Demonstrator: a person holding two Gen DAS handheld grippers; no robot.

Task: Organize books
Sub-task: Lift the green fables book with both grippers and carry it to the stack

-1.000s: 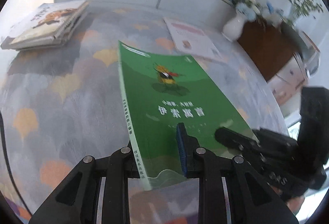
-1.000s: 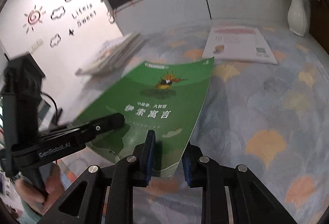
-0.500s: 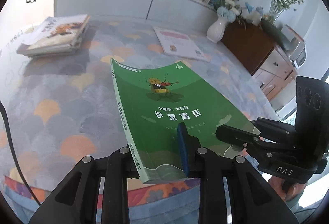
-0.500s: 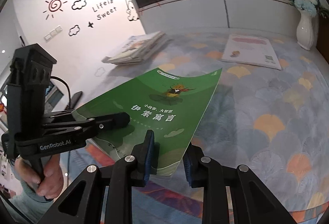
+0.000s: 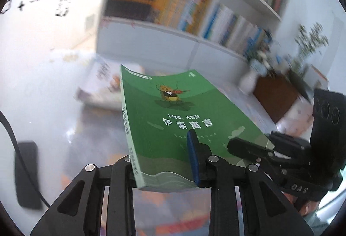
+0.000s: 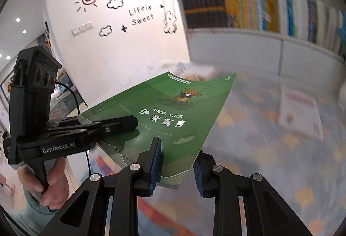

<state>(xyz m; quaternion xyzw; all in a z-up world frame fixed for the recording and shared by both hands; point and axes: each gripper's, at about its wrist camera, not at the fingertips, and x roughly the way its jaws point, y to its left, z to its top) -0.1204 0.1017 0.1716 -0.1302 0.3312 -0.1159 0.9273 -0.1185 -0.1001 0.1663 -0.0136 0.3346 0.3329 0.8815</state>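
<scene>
Green book lifted clear of the surface, carried by both tongs; shelving not yet done.

Left to right: a stack of books point(image 5: 101, 86) lies at centre left of the left wrist view. At lower centre the left gripper point(image 5: 164, 162) clamps the green book point(image 5: 173, 119) at its spine corner. The right gripper point(image 6: 175, 162), jaws easing apart, straddles the other near corner at lower centre. A pink-covered book point(image 6: 300, 112) remains at right. The bookshelf point(image 6: 259, 8) fills the upper right.
</scene>
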